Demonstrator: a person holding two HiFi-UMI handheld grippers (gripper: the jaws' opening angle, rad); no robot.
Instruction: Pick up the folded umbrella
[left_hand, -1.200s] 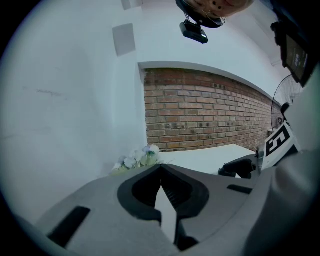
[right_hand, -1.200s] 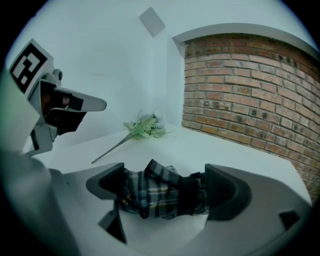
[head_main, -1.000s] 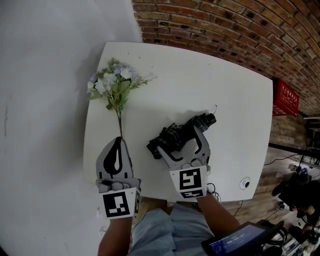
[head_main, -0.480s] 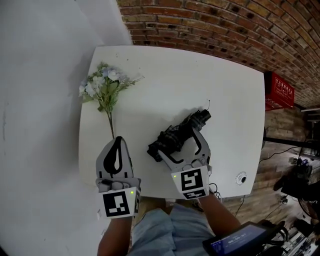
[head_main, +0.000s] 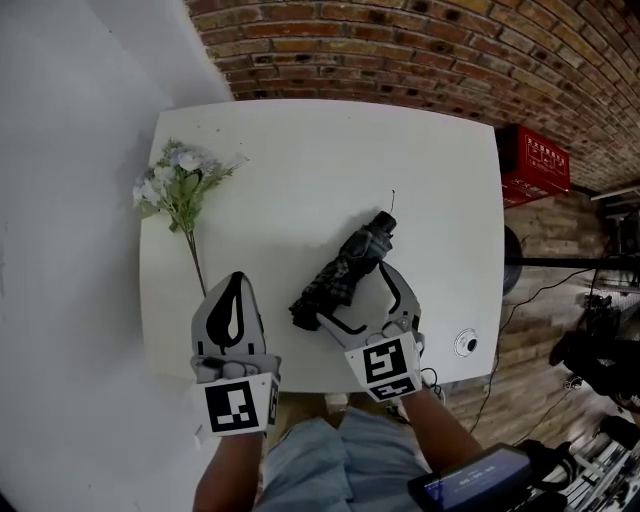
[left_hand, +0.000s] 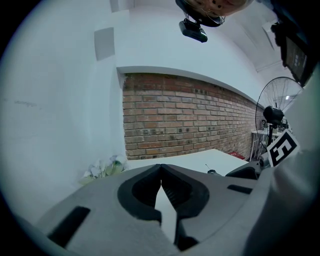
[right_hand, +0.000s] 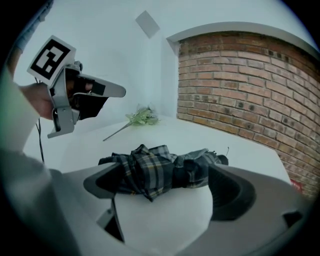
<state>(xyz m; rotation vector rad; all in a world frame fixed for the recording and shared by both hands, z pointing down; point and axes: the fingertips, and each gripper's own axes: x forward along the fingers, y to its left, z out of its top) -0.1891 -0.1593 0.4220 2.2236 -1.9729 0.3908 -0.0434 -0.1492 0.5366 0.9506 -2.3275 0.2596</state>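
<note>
**A:** What does the head view show?

**B:** One white table (head_main: 300, 150) fills the middle of the frame. One folded umbrella (head_main: 345, 270), dark plaid, lies on it diagonally just right of centre. The right gripper (head_main: 352, 295) reaches in from the lower edge. Its jaws have just been opening wider and sit either side of the umbrella's lower half without pressing it. I'd say they are spread to take its bulk.

**A:** And the other hand?

**B:** The left gripper (head_main: 237, 280) sits lower left with its tips pressed together on nothing, probably just parked aside. One bunch of pale flowers (head_main: 178, 185) lies at the table's left edge, well apart from the umbrella. One red crate (head_main: 535, 160) stands on the floor at upper right.

**A:** The left gripper view?

**B:** The two jaws meet at a point mid-frame, empty. Beyond them are the flowers (left_hand: 105, 167) at lower left, a brick wall, and one fan (left_hand: 277, 112) at the right edge.

**A:** The right gripper view?

**B:** The umbrella (right_hand: 155, 167) lies crosswise on the table in the centre, between the wide-spread jaws, its left end tucked behind the left one. No pad squeezes it, so it isn't picked up yet. The left gripper (right_hand: 120, 91) hangs at upper left, with the flowers (right_hand: 142, 117) beyond it

**A:** The totals?

**B:** Two grippers, one umbrella, one bunch of flowers
</note>
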